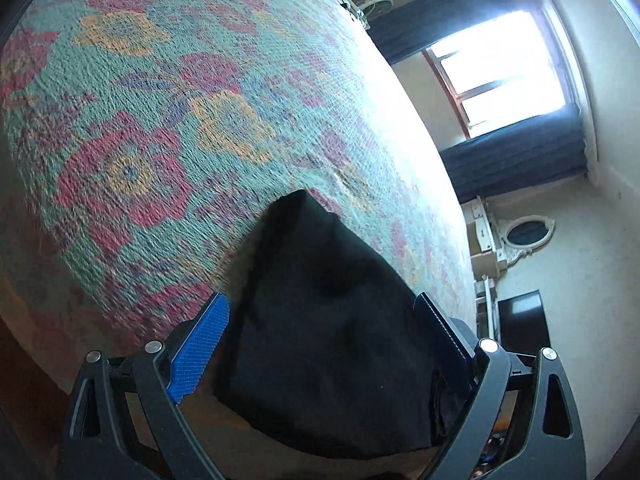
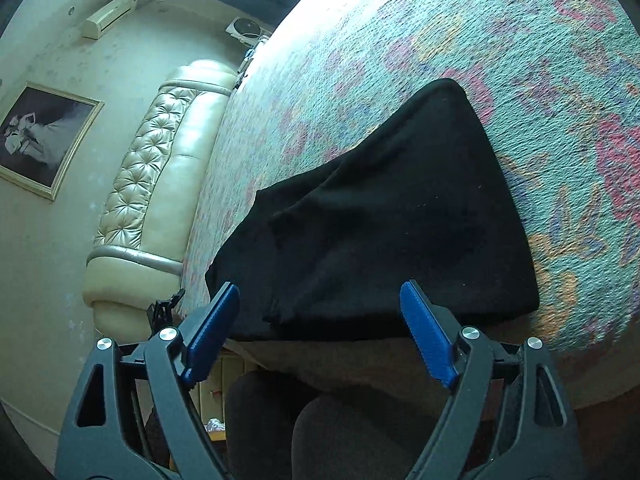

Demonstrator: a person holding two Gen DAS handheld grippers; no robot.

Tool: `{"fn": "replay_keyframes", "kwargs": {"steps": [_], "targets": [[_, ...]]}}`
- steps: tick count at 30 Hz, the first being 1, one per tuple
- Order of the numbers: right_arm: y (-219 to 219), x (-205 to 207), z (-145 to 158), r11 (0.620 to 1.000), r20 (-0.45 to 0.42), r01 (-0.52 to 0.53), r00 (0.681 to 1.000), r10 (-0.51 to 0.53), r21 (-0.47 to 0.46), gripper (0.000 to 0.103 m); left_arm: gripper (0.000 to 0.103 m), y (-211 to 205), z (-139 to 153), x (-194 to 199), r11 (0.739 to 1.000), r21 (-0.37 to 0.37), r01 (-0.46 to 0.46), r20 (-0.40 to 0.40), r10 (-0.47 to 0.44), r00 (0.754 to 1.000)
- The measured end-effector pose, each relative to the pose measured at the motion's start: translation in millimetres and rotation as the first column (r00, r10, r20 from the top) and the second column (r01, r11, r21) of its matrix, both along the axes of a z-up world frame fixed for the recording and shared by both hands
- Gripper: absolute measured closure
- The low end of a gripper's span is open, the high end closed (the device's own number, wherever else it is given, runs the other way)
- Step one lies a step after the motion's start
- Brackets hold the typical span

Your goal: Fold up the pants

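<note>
The black pants lie as a compact folded bundle on the floral bedspread, near the bed's edge. My left gripper is open, its blue fingers either side of the bundle's near end, just above it. In the right wrist view the pants lie as a flat black wedge on the bedspread. My right gripper is open and empty, its fingers straddling the near edge of the pants without pinching them.
A cream tufted headboard stands at one end of the bed, below a framed picture and an air conditioner. A bright window with dark curtains and a white dresser with oval mirror lie beyond the bed.
</note>
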State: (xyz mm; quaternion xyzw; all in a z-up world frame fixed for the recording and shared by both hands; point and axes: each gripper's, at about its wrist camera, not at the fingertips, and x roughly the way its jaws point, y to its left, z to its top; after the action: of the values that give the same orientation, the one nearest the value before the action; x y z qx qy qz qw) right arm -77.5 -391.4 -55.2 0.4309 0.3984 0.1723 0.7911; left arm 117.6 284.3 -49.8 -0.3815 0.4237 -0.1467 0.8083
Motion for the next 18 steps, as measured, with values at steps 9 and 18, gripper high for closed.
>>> {"fn": "replay_keyframes", "kwargs": {"steps": [9, 18], "targets": [[14, 9, -10, 1.0, -0.041, -0.002, 0.999, 0.003, 0.019, 0.019, 0.011, -18, -21, 20, 0.959, -0.076, 0.274, 0.015, -0.274, 0.962], [31, 17, -11, 0.997, -0.035, -0.031, 0.999, 0.033, 0.071, 0.019, 0.011, -29, -28, 18, 0.884, -0.266, 0.384, 0.08, -0.377, 0.923]]}}
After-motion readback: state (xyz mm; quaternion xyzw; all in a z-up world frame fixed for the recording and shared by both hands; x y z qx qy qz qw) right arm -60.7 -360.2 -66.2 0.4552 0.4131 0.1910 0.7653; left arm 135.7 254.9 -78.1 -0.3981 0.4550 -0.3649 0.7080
